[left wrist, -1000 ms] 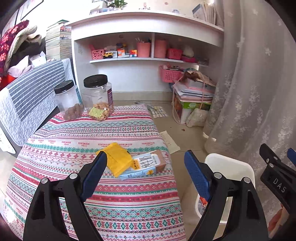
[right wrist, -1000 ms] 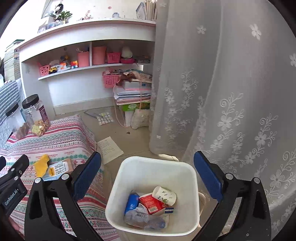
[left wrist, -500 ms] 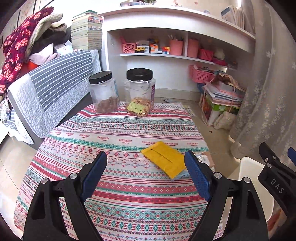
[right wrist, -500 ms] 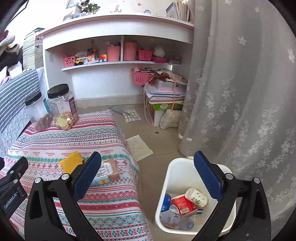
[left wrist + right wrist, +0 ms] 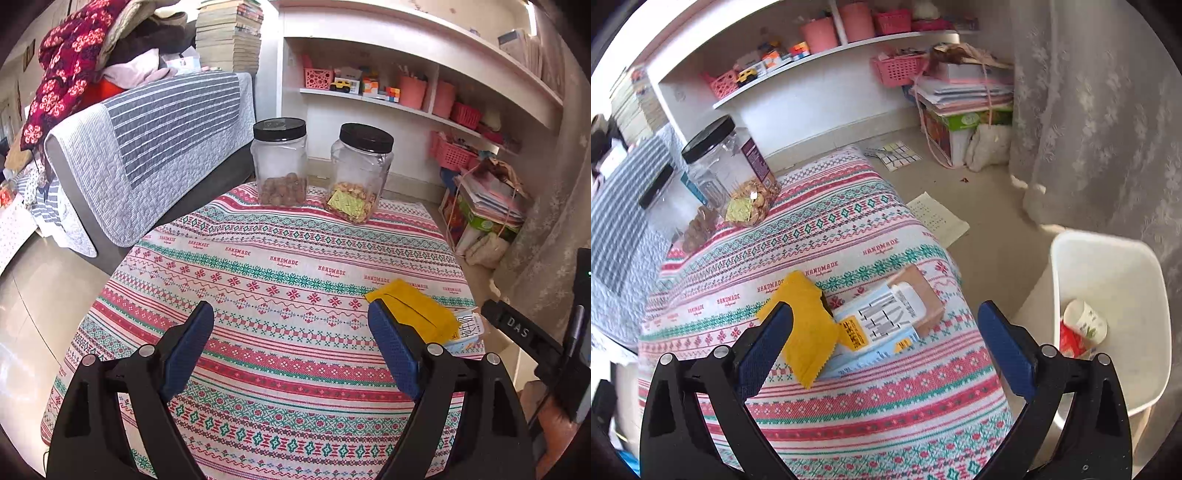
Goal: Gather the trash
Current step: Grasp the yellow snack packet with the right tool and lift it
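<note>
Left gripper [image 5: 290, 345]: jaws wide apart, nothing between them; it hangs over the bare middle of the cloth, pointing down at a slant.
Right gripper [image 5: 884, 343]: jaws wide apart, not gripping; it hangs just above the trash, with the wrapper's lower edge and the carton lying in the gap between its fingers.
Cloth [image 5: 280, 266]: striped red, green and white cover printed "HANDMADE", spread over a low table.
Wrapper [image 5: 807, 328]: yellow, crinkle-edged, lying flat on the cloth near the table's right edge; it overlaps the carton's left end. In the left view the wrapper [image 5: 413, 310] sits just beyond the left gripper's right finger.
Carton [image 5: 886, 323]: pale blue and white drink box with a brown end, lying on its side on the cloth, touching the wrapper.
Bin [image 5: 1108, 258]: white, open-topped, on the floor just beside the table's right edge; well apart from both grippers.
Bin contents: a paper cup [image 5: 1084, 323] and a red packet [image 5: 1071, 341] lie at the bottom.
Jars [image 5: 360, 173]: two clear jars with black lids, upright at the far end of the cloth, side by side.
Paper sheet [image 5: 938, 219]: on the floor between table and curtain [image 5: 1108, 110].
</note>
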A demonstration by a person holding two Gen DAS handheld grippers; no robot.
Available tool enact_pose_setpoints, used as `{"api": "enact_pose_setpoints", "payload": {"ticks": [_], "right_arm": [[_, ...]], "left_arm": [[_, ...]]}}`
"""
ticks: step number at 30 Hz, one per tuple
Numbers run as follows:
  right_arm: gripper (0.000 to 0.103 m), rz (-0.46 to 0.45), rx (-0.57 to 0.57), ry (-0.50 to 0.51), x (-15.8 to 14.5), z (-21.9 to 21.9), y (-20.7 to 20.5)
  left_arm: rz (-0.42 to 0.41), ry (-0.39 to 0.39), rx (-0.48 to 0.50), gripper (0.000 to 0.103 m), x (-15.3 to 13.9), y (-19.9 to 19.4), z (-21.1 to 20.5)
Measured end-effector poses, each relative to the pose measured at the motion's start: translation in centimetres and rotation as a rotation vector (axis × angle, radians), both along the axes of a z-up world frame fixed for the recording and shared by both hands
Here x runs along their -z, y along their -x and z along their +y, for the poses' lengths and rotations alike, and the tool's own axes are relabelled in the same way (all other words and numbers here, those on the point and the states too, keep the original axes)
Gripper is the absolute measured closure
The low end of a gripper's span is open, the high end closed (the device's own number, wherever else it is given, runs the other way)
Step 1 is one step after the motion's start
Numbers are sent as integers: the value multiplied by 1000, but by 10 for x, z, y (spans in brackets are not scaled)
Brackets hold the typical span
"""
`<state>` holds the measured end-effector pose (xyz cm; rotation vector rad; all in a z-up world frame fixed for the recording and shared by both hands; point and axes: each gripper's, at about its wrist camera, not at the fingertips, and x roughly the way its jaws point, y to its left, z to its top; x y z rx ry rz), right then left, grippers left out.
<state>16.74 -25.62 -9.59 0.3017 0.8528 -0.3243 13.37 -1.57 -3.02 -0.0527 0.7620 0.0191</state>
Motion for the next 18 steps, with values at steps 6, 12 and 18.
{"api": "enact_pose_setpoints", "payload": {"ticks": [6, 12, 18], "right_arm": [[7, 128, -267, 128, 21, 48, -45], [7, 301, -520, 327, 45, 88, -86], [55, 377, -561, 195, 60, 78, -102]], "left_arm": [[2, 11, -4, 20, -1, -1, 16], [35, 8, -29, 20, 6, -5, 36], [57, 27, -36, 20, 9, -7, 44]]}}
